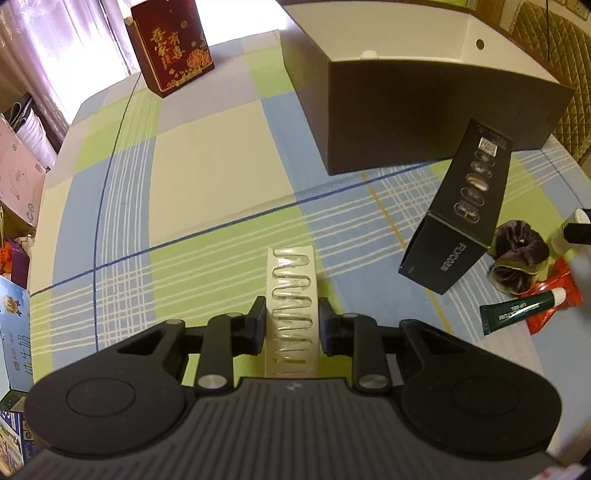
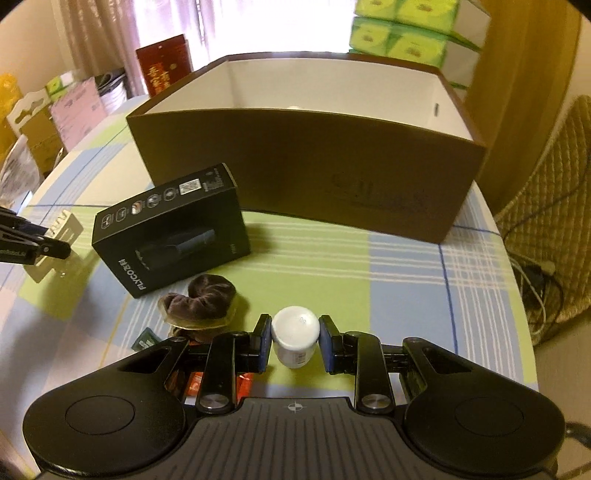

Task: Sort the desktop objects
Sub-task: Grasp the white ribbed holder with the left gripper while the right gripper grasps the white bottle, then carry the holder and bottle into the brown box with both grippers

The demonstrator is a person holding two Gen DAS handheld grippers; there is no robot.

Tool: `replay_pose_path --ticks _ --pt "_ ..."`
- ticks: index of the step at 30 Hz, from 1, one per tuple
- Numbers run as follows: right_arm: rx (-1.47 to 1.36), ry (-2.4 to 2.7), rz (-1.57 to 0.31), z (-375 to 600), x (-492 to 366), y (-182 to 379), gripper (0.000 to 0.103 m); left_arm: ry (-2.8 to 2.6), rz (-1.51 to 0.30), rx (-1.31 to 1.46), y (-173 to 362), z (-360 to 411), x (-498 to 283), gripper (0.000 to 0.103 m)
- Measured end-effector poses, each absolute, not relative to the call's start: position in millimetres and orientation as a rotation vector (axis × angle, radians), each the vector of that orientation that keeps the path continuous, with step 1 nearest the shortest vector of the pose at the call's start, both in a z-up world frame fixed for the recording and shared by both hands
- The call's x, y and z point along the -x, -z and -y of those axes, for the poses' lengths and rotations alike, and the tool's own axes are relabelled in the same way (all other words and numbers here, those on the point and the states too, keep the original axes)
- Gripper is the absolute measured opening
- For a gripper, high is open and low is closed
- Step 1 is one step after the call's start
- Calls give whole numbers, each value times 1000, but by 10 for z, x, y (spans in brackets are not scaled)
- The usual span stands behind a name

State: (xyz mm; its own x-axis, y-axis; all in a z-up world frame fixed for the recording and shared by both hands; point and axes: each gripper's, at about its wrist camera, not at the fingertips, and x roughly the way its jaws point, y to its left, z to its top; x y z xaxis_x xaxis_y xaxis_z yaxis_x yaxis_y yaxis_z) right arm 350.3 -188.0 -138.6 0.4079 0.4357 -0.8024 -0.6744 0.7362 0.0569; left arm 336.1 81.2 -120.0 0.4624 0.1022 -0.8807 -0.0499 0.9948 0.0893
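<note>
My left gripper (image 1: 291,325) is shut on a pale plastic blister card (image 1: 291,291) with a clear zigzag ridge, held above the plaid tablecloth (image 1: 207,166). In the right wrist view that card (image 2: 61,227) shows at the far left. My right gripper (image 2: 295,345) is shut on a small white bottle (image 2: 295,332), its pads pressed against the cap. A black FLYCO box (image 2: 170,229) lies in front of a large open brown box (image 2: 306,177) with white inner walls. A brown scrunchie (image 2: 203,299), a green tube (image 1: 517,314) and a red packet (image 1: 554,299) lie beside the bottle.
A dark red box with gold lettering (image 1: 170,44) stands at the table's far side. Green tissue packs (image 2: 406,29) are stacked behind the brown box. Cardboard cartons (image 2: 40,122) crowd the left of the table, and cables (image 2: 535,288) hang past its right edge.
</note>
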Motion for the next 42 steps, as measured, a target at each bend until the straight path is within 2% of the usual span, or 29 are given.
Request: replay_pose_path --ticks 13,25,42 --pt "215 -678 -909 2101 -3538 1220 24 -82 -1019 -66 885 -692 -3297 23" --pt "138 -703 -861 2192 -3778 795 24 -21 -916 -62 413 -593 -3403 23" --pt "135 -717 -706 1817 -4723 192 24 71 -799 -120 -41 -327 -4333 23"
